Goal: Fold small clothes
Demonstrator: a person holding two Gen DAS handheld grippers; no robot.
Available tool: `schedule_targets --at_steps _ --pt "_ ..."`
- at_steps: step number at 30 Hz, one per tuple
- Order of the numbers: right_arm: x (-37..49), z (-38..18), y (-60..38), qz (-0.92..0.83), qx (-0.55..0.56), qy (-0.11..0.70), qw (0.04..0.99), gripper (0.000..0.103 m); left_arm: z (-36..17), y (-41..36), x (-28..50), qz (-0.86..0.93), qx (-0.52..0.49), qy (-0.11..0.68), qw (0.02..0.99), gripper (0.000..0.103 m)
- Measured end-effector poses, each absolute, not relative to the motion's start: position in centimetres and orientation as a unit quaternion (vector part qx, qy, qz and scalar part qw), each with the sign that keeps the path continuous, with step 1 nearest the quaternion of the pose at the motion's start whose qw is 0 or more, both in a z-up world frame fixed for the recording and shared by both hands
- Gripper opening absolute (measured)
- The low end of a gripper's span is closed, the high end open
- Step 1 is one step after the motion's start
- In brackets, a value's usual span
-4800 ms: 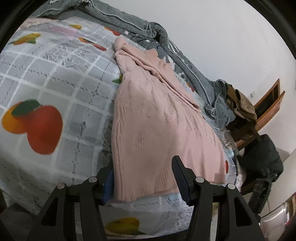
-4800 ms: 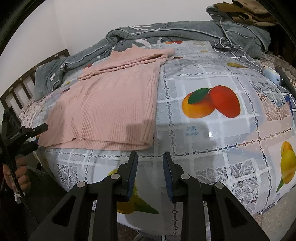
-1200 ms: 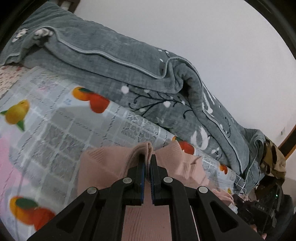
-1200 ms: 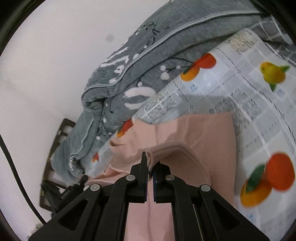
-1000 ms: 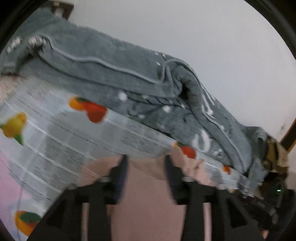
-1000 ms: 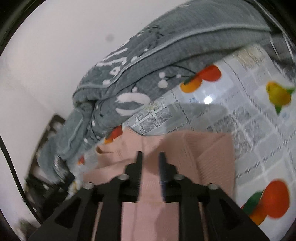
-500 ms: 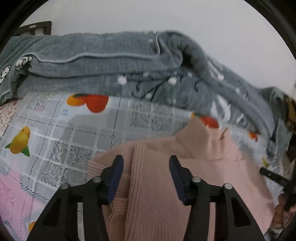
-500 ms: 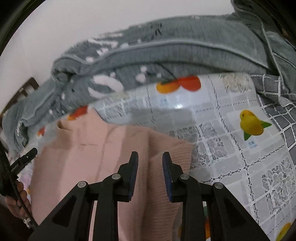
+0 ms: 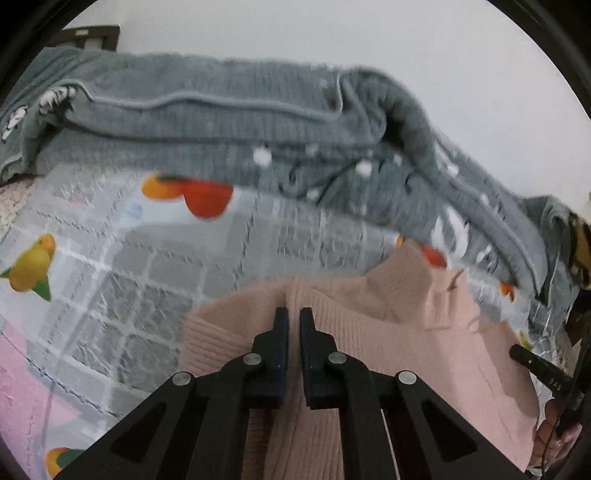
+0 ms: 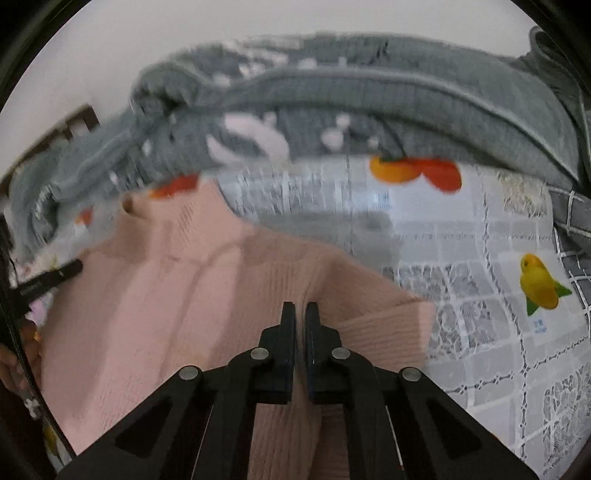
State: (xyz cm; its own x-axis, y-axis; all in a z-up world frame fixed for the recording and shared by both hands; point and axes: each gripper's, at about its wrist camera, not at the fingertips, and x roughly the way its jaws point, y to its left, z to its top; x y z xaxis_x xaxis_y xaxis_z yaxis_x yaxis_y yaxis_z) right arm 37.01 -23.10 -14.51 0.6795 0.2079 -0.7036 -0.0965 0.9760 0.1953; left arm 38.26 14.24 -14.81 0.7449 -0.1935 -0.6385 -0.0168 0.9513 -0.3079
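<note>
Wall: plain white painted wall [image 9: 369, 33], evenly lit.
Bed frame: dark wooden slatted headboard [image 10: 70, 129] at the wall.
Cover: glossy grey-checked fruit-print sheet [image 9: 122, 280].
Bedding: bunched grey patterned quilt [image 10: 388, 110] along the wall.

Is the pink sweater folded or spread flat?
Partly folded: the pink sweater has a ribbed piece doubled over its right side, and both sets of fingers pinch it.

Both views are smeared by motion blur, so the print on the grey quilt [image 9: 229, 122] cannot be read. The pink sweater [image 9: 424, 354] runs off the bottom edge, its lower part hidden behind the gripper frames. A person's hand [image 9: 554, 439] is cut by the rim.
</note>
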Motion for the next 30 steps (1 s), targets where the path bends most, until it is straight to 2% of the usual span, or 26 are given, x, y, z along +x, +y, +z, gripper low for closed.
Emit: schedule_targets --at_steps 3,7,9,14,16,17,20,22,27,30 --pt "37.0 -14.0 -24.1 0.084 0.097 0.378 0.917 0.004 -14.8 14.3 38.7 -0.035 -0.14 0.352 0.925 0.007" --pt "39.1 -17.5 -23.1 0.049 0.067 0.442 0.893 0.005 -16.6 14.2 40.1 -0.021 -0.137 0.394 0.909 0.008" --pt "38.8 -17.0 -23.1 0.047 0.069 0.432 0.898 0.006 -16.6 14.6 40.1 -0.025 -0.146 0.394 0.907 0.01" --pt "37.1 -15.3 -23.0 0.037 0.054 0.409 0.91 0.019 -15.9 14.2 39.4 -0.028 -0.126 0.397 0.909 0.013" --pt "36.1 -14.1 -23.2 0.035 0.062 0.4 0.914 0.022 -15.2 13.9 38.7 -0.028 -0.109 0.395 0.912 0.017" --pt "35.1 -13.4 -23.5 0.039 0.073 0.392 0.916 0.027 -14.9 13.9 38.2 -0.029 -0.104 0.393 0.913 0.021" --pt "31.7 -11.9 -23.8 0.057 0.086 0.378 0.92 0.039 -13.7 14.2 36.0 -0.035 -0.108 0.377 0.919 0.047" --pt "29.2 -11.2 -23.4 0.065 0.077 0.373 0.922 0.039 -13.1 14.5 34.0 -0.037 -0.114 0.367 0.922 0.056" --pt "21.7 -11.5 -22.8 0.098 0.08 0.381 0.916 0.04 -12.6 14.9 26.7 -0.063 -0.124 0.354 0.925 0.06" --pt "18.8 -12.9 -21.7 0.117 0.073 0.403 0.905 0.041 -13.3 15.4 22.3 -0.092 -0.163 0.357 0.915 0.06"
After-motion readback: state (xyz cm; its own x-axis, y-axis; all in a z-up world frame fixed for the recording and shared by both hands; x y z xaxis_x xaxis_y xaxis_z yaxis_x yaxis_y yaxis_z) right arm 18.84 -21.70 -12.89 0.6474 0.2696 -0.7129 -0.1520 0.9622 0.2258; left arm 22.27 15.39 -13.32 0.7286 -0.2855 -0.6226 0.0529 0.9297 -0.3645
